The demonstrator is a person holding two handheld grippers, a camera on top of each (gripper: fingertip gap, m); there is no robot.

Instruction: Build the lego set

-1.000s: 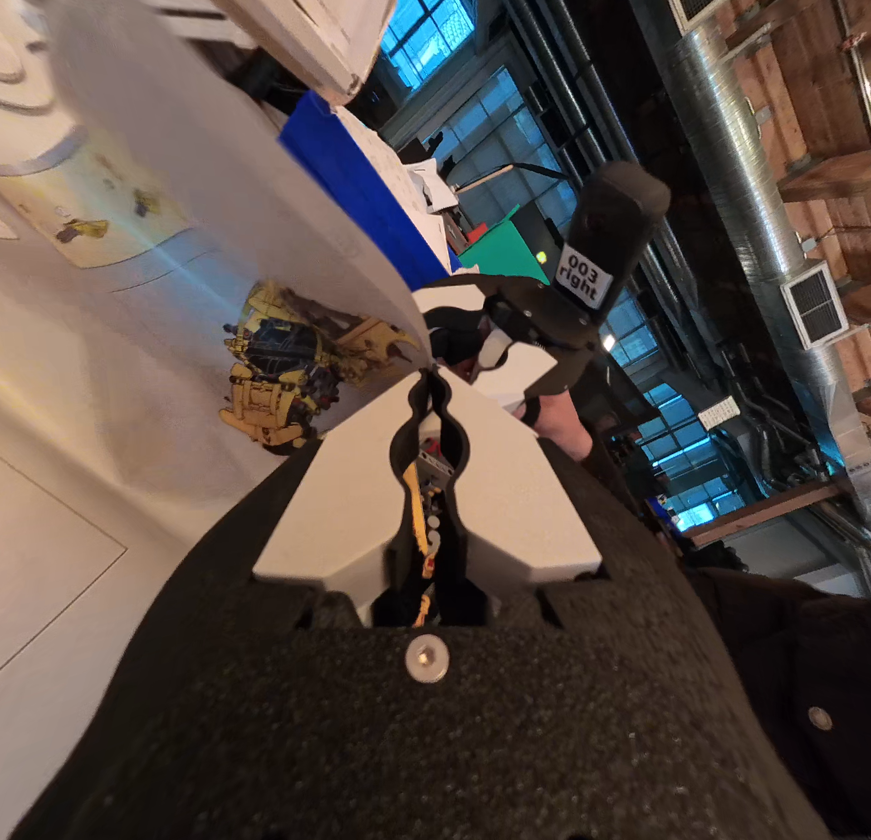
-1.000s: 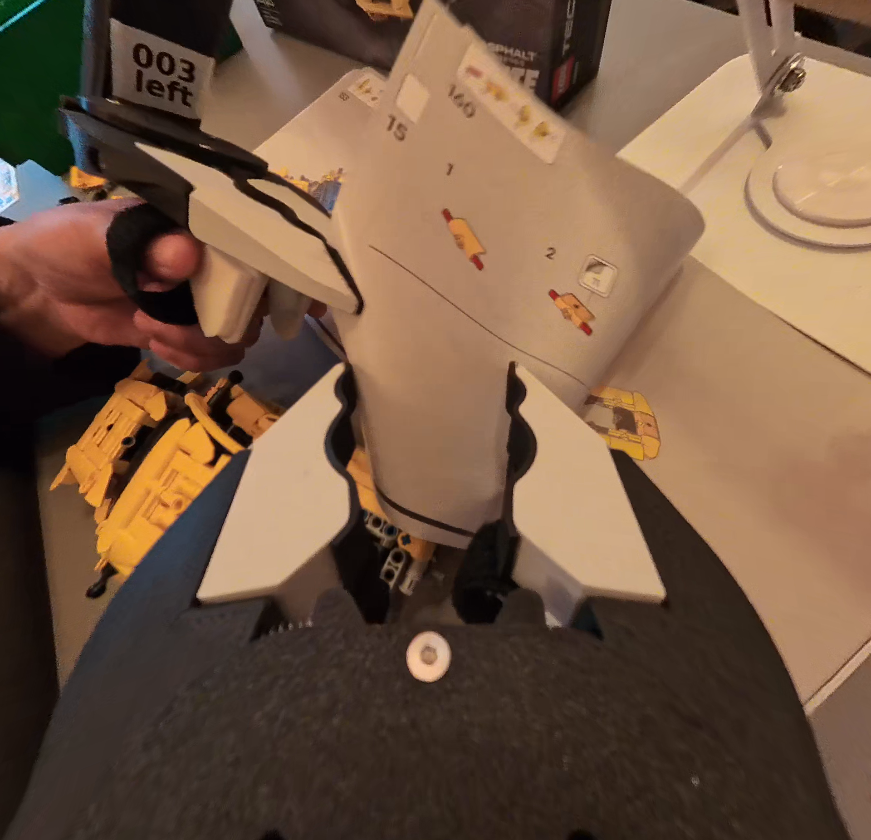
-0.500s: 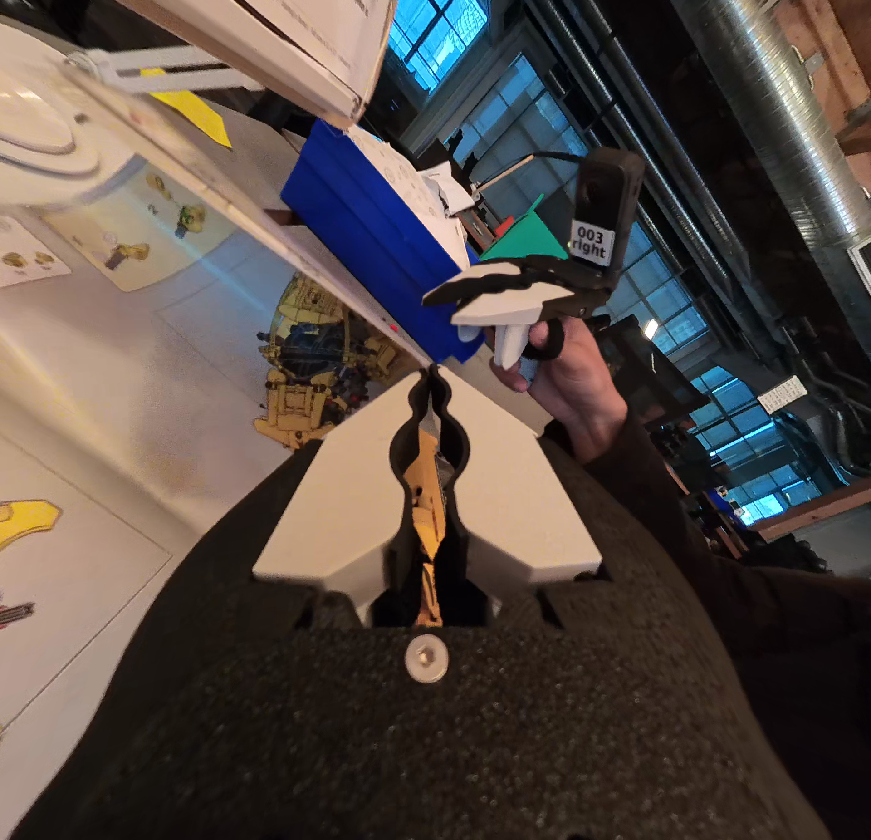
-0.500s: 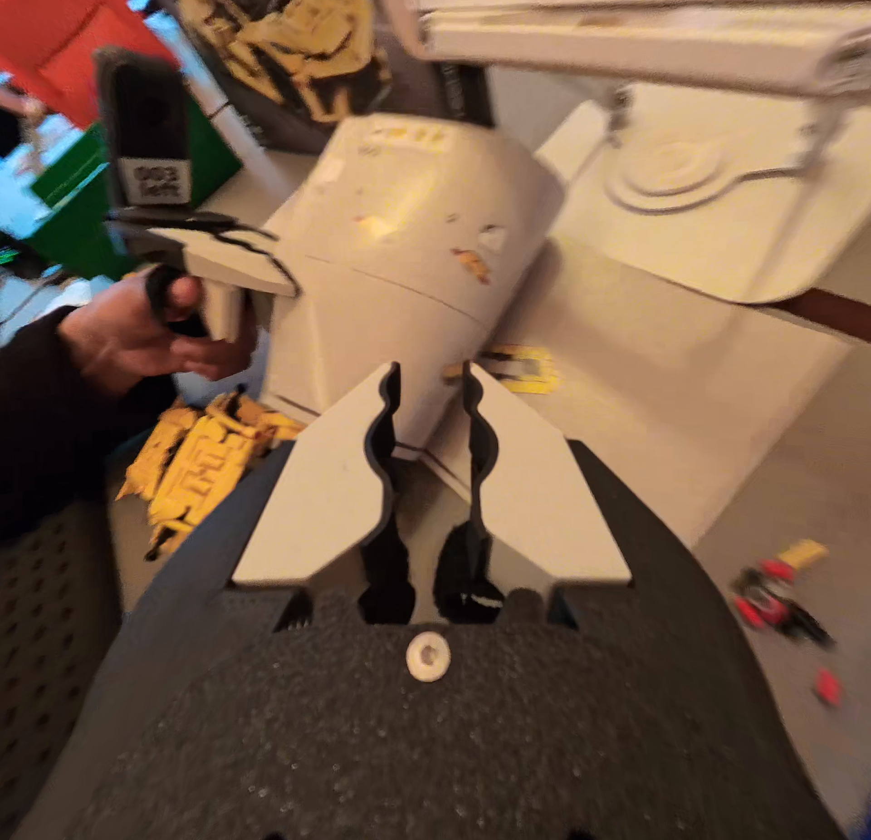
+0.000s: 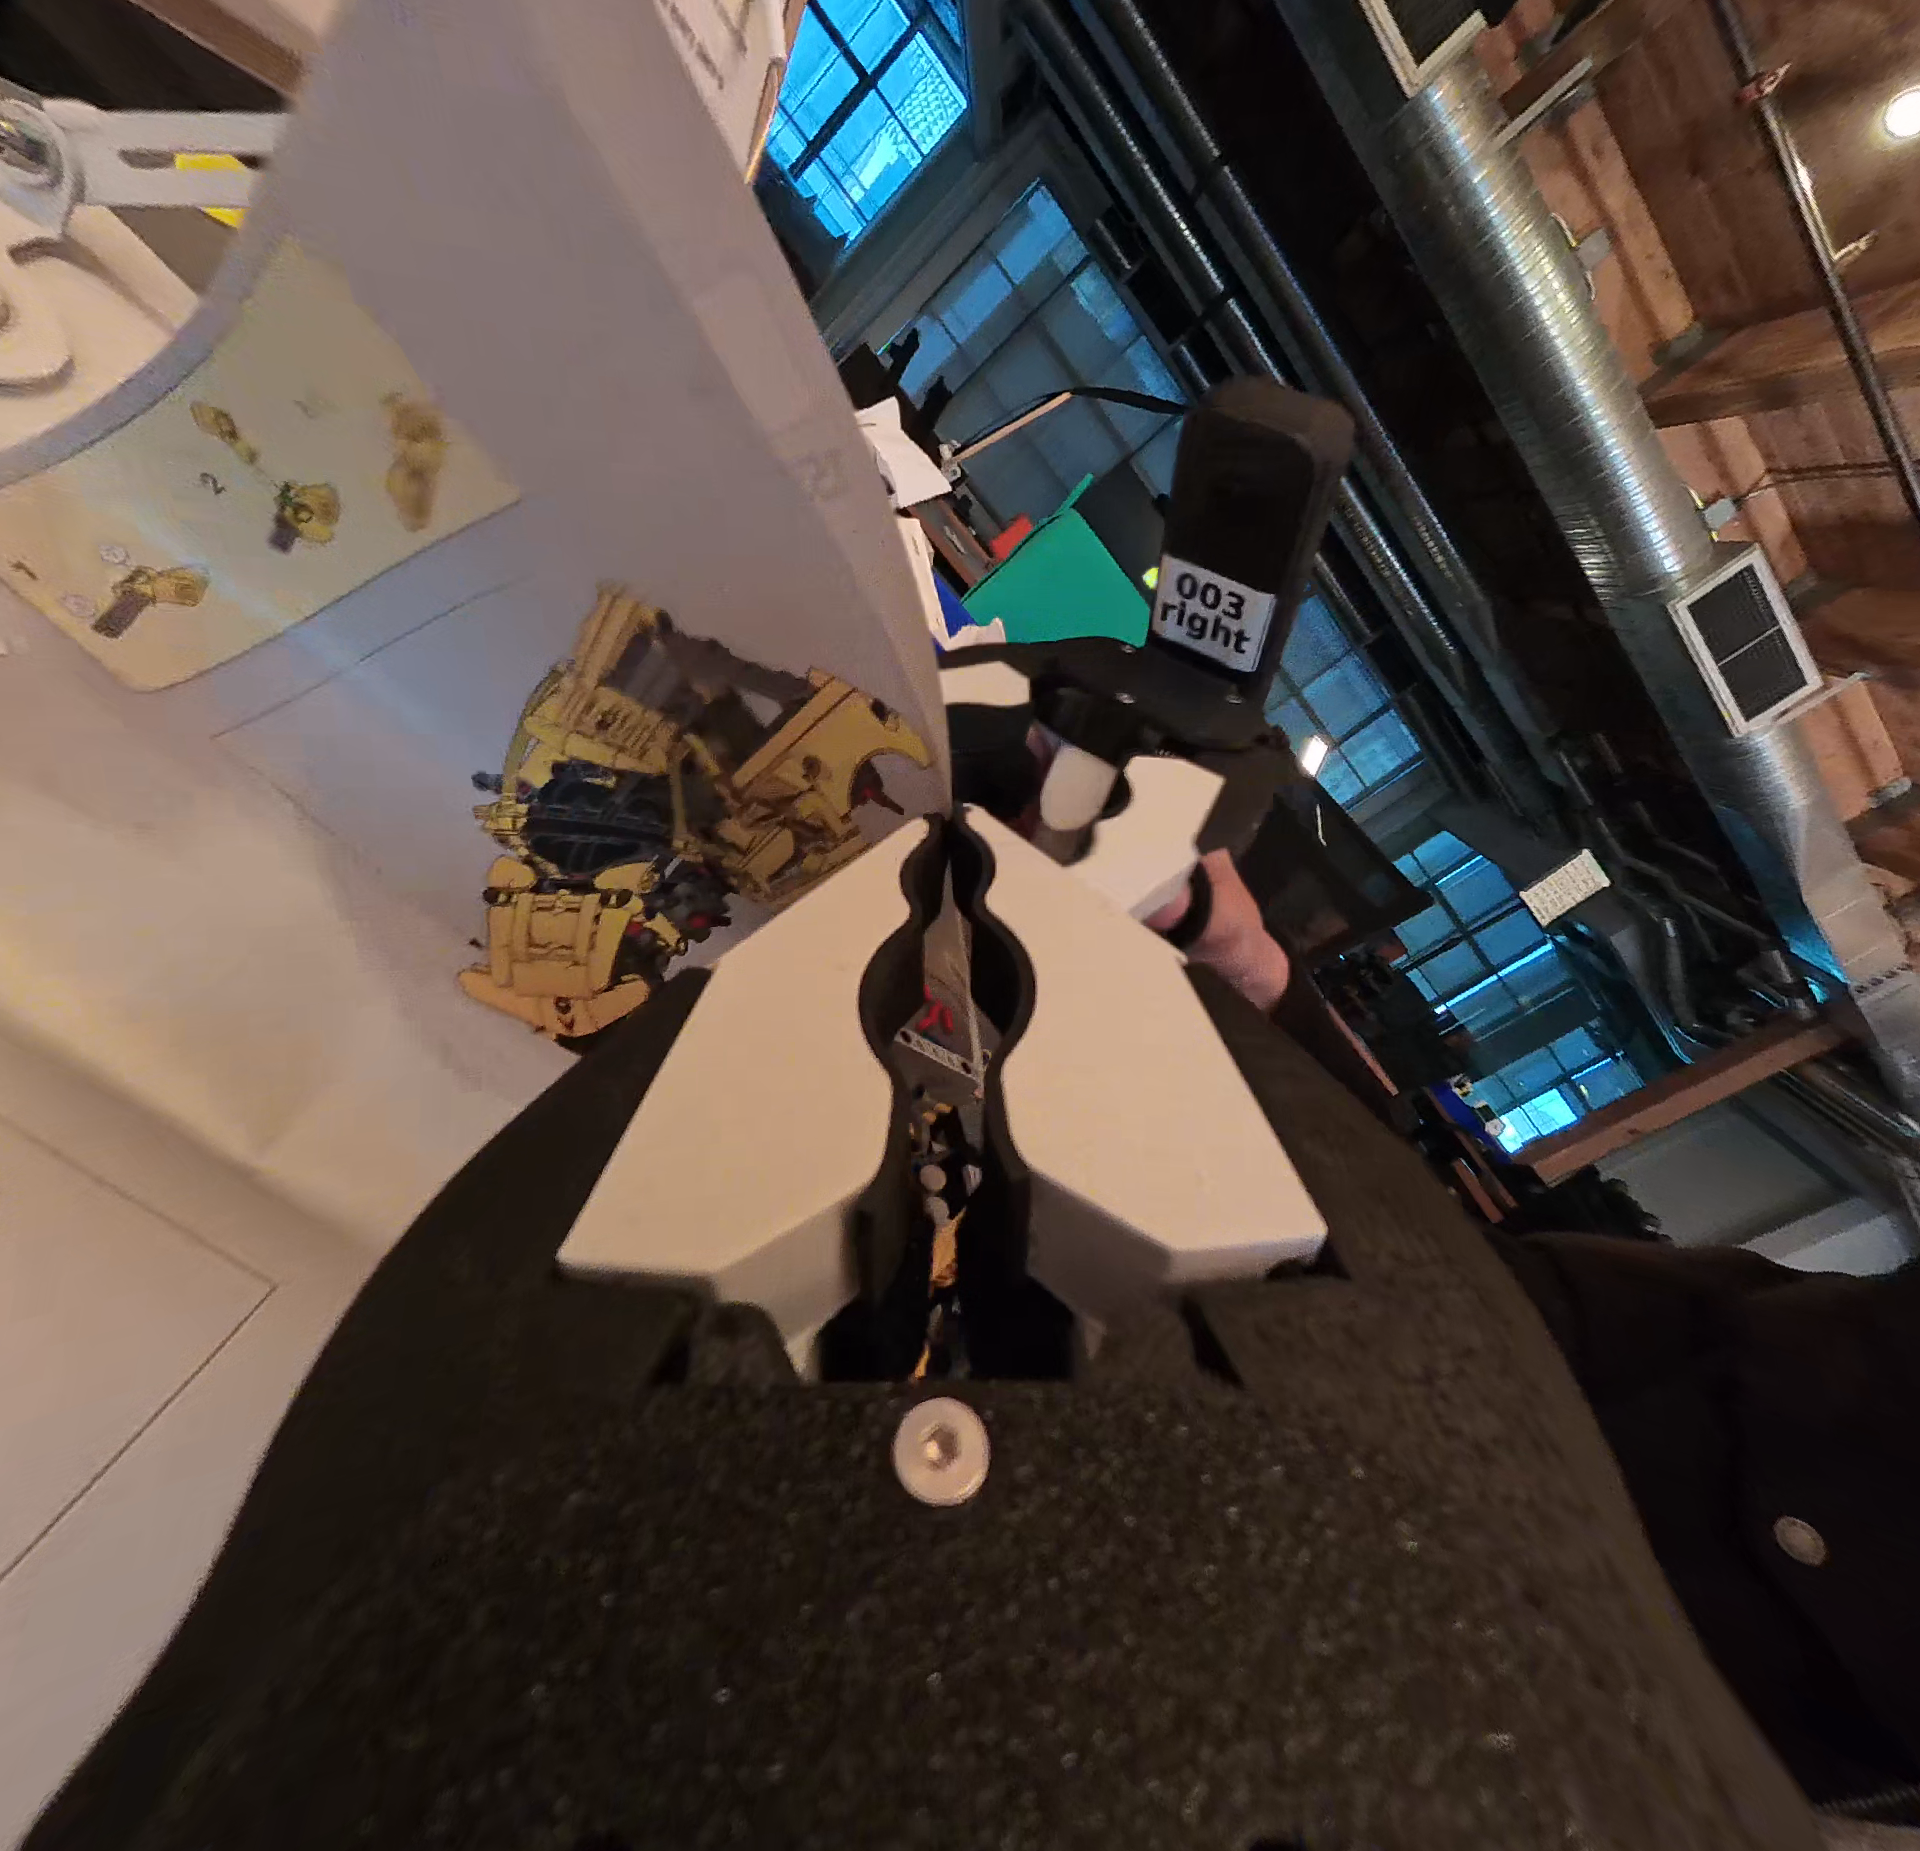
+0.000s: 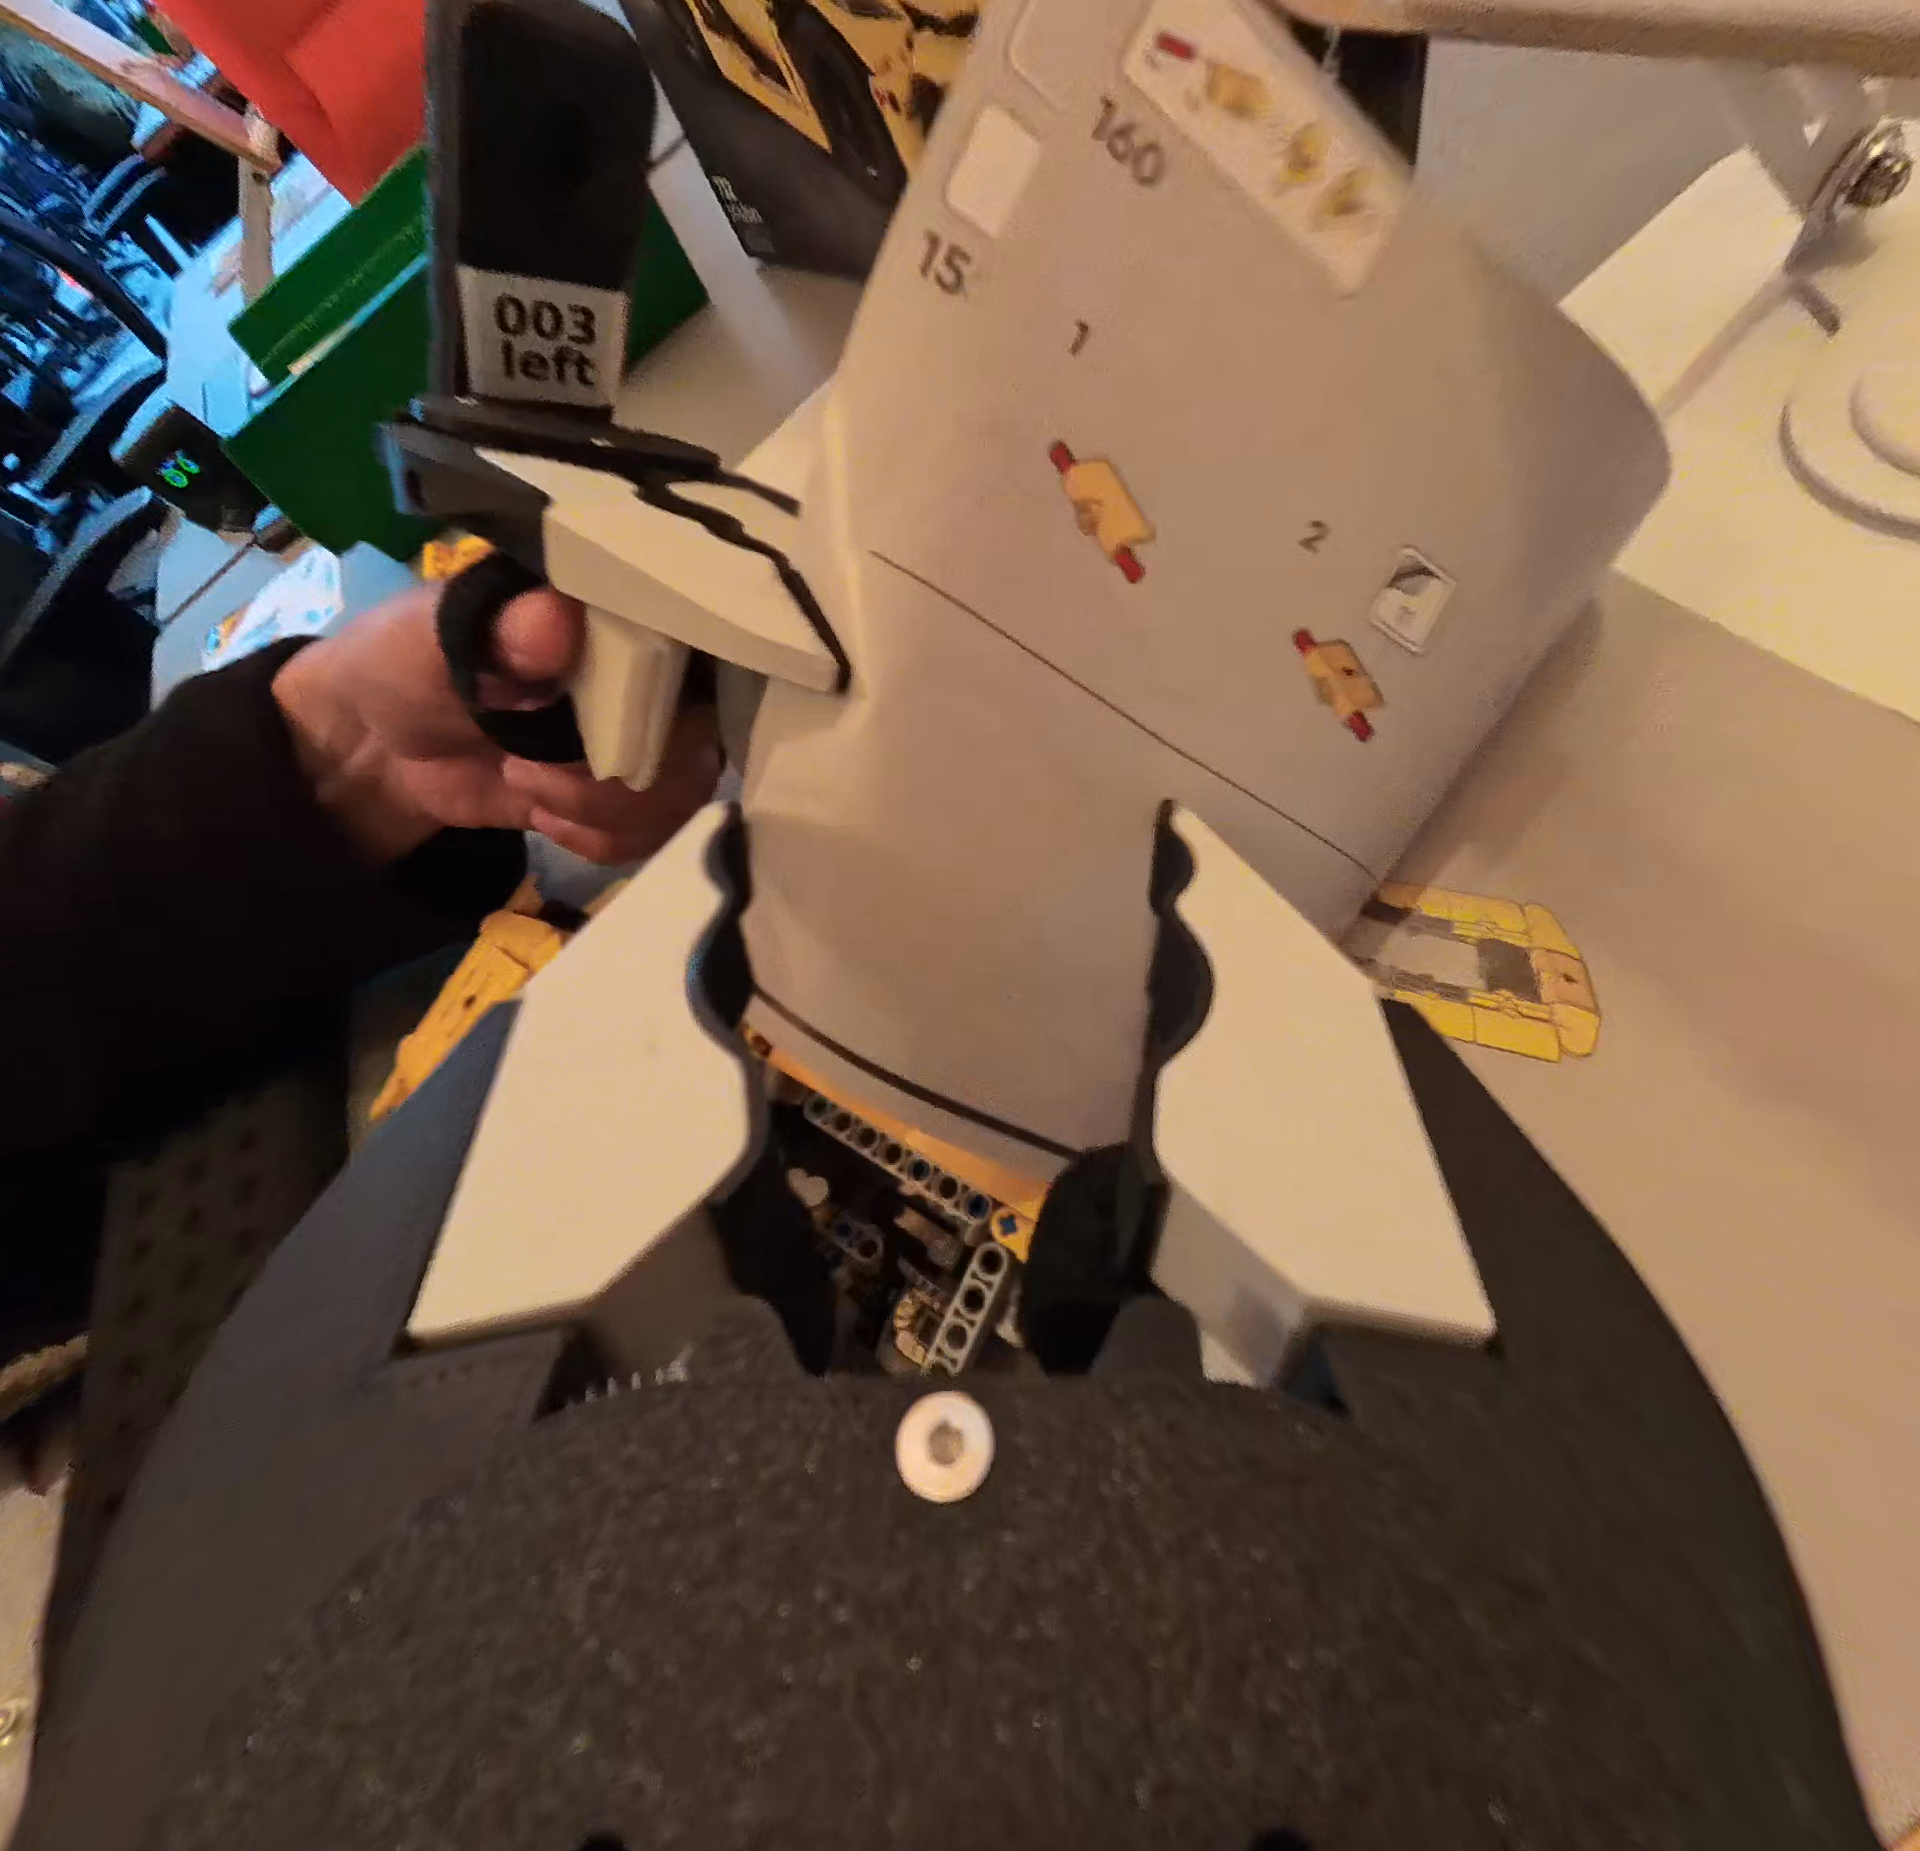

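A lifted page of the instruction booklet (image 6: pixel 1174 575) dominates the scene, curling up off the tabletop (image 6: pixel 1704 845) with its free edge at the near left and its fold running away to the far right. The rest of the booklet lies open and flat beneath it, its printed diagram of the yellow machine showing in the left wrist view. The left gripper (image 6: pixel 821 648) comes in from the left, its fingers closed down to a sliver on the page's near edge, so the sheet stands almost edge-on to that gripper's own camera. The right gripper (image 6: pixel 945 928) faces the page's printed side squarely from the near side, fingers spread wide and holding nothing, the sheet's lower edge showing between them, though whether it touches them cannot be told. The partly built yellow lego model (image 6: pixel 914 1230) sits on the tabletop low and near, under the raised page and just behind the right gripper's fingers; more yellow assemblies (image 6: pixel 468 991) lie to its left, below the hand holding the left gripper. The page turn appears to hinge on the left gripper, which alone has the sheet; the model lies nearer the right.
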